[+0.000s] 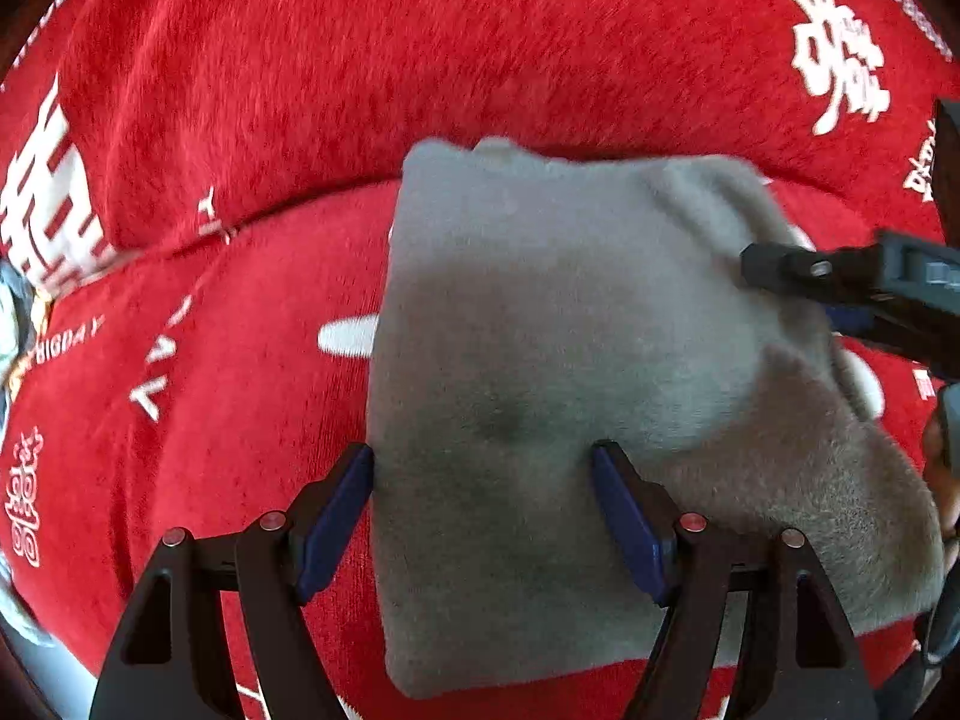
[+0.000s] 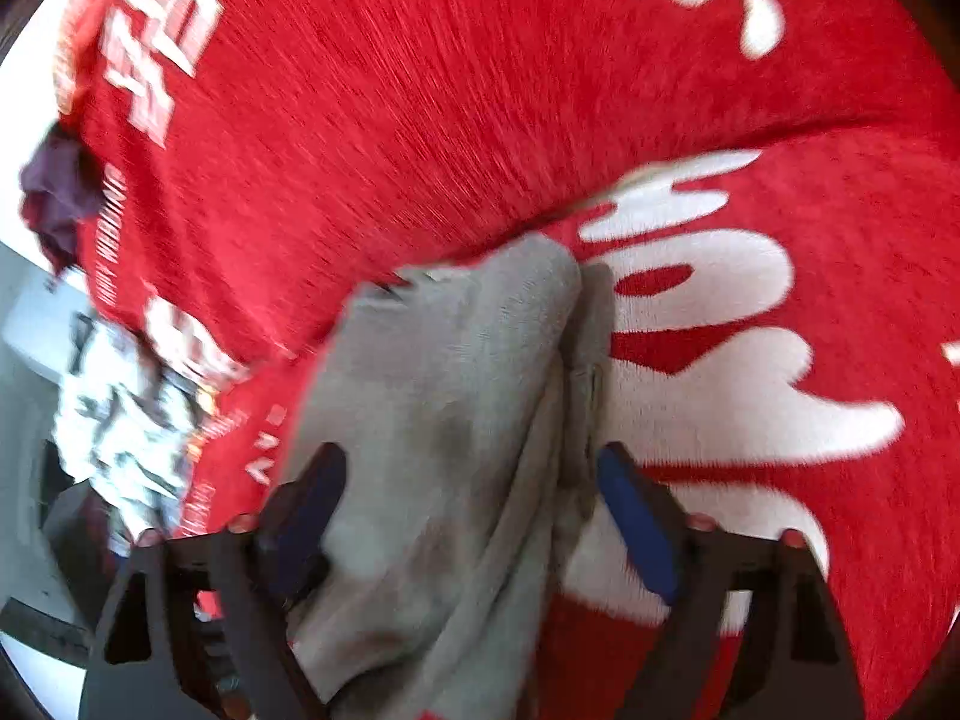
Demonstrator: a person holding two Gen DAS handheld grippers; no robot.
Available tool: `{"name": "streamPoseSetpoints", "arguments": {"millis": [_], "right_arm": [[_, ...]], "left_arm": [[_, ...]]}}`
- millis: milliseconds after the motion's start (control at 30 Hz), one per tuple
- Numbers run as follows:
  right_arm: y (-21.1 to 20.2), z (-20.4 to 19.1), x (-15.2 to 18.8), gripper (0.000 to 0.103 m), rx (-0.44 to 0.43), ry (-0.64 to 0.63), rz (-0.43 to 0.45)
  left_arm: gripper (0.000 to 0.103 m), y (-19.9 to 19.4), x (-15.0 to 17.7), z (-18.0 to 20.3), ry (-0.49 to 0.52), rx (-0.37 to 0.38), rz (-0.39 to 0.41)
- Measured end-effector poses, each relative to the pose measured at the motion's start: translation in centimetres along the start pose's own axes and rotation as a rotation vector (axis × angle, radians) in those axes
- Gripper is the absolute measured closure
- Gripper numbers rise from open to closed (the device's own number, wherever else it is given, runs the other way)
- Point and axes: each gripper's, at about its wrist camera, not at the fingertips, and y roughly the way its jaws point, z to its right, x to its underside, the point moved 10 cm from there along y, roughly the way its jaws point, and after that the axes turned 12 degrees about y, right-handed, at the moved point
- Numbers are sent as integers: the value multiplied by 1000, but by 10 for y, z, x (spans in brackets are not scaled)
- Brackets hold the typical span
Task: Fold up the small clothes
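A small grey garment [image 1: 540, 360] lies folded on a red blanket with white lettering [image 1: 240, 90]. My left gripper [image 1: 483, 498] is open, its blue-padded fingers [image 1: 336, 516] spread over the garment's near left part. My right gripper [image 1: 840, 282] reaches in from the right in the left wrist view, over the garment's right edge. In the right wrist view the right gripper [image 2: 474, 516] is open, and the grey garment [image 2: 456, 396] lies bunched between and below its fingers, not pinched.
The red blanket [image 2: 420, 90] rises in a fold behind the garment. A crumpled white and black patterned cloth [image 2: 120, 420] and a dark purple cloth [image 2: 54, 198] lie at the far left of the right wrist view.
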Motion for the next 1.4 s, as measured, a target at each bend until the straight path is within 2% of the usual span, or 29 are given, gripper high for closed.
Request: {"name": "streamPoseSetpoints", "arguments": {"millis": [33,67,133,267,333,400,467,500,533,567,600,667,733,833,900,967,1067,1100,1167,1233,1267,1333,1400], "right_arm": [[8,-2,0,54,15,-29,-14],[12,-5,-1,59,30,-69,-5],[14,-16,-2,76,37,-147,17],[6,-41,-10,82,37,-239,76],[1,-57,-16,82,31,-303,128],[10,-53,-22,82,65,-298,116],[27,-32,-24,82,101,-243,57],[32,-21,-24,79,101,-205,36],[31,-16,-26,64,90,-174,42],[27,-11,-28,55,97,-149,53],[20,-5,-29,43,132,-129,66],[2,-3,-28,42,141,-138,104],[-25,-9,-21,42,101,-145,143],[-63,-24,7,42,-37,-119,138],[-76,-32,32,42,-94,-114,104],[-79,-42,47,42,-102,-136,96],[-92,-71,58,42,-113,-252,177],[-93,-81,63,41,-115,-292,185],[-79,-91,76,26,-69,-380,140],[-52,-75,85,22,78,-426,79],[-39,-63,92,25,132,-430,29],[-18,-37,108,83,166,-382,-79],[-13,-19,115,83,125,-283,-115]], "left_arm": [[27,3,2,-1,-8,14,3],[27,4,4,-2,-13,24,10],[27,6,6,-5,-16,39,19],[27,-3,-1,-11,-89,98,44],[27,-5,-5,-15,-109,94,64],[27,3,-5,-11,-94,104,31],[27,10,-3,-5,-56,93,13],[27,12,-2,-4,-35,78,15],[27,11,-1,-3,-25,73,21],[27,10,-6,-1,-25,111,89],[27,9,-5,-3,-36,124,87],[27,6,0,-9,-72,157,80],[27,1,4,-19,-96,147,88],[27,-7,8,-28,-93,123,112],[27,-8,8,-29,-94,118,114],[27,-3,10,-28,-91,91,93],[27,-5,15,-26,-86,72,98],[27,-6,17,-27,-86,72,98],[27,-5,21,-28,-85,77,95],[27,-1,25,-33,-86,91,73],[27,0,27,-35,-89,98,67],[24,4,30,-37,-103,136,59],[24,6,31,-41,-115,158,50]]}}
